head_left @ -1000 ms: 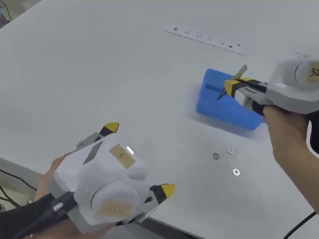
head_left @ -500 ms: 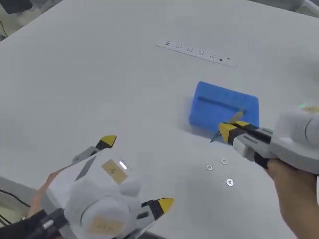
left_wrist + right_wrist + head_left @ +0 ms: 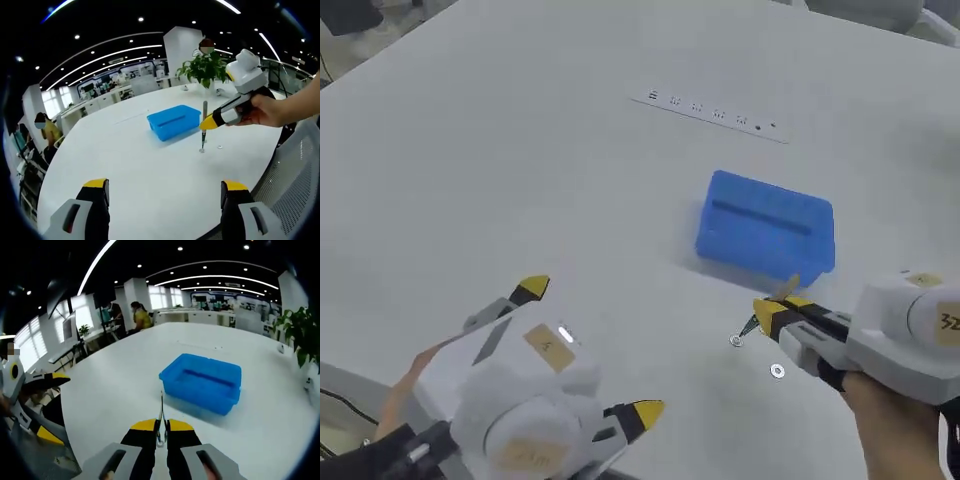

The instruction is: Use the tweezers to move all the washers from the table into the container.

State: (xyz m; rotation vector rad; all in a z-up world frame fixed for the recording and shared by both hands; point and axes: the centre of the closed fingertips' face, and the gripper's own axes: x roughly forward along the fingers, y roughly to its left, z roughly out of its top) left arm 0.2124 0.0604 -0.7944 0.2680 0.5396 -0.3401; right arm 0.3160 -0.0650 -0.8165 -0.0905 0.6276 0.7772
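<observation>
In the head view the right gripper [image 3: 772, 317], low right in the frame, is clenched on the tweezers [image 3: 752, 325] and covers most of them. Whether their tip touches the washer [image 3: 736, 341] just below it is too small to tell. A second washer [image 3: 777, 371] lies on the table to the lower right. The left gripper [image 3: 588, 350], lower left and cut by the bottom edge, has its jaws spread wide on nothing. The blue container [image 3: 767, 232] sits right of centre, its contents indistinct. The white table [image 3: 520, 150] carries a power strip [image 3: 710, 112] at upper centre. The left gripper view shows a lit open office with a plant [image 3: 205, 67].
</observation>
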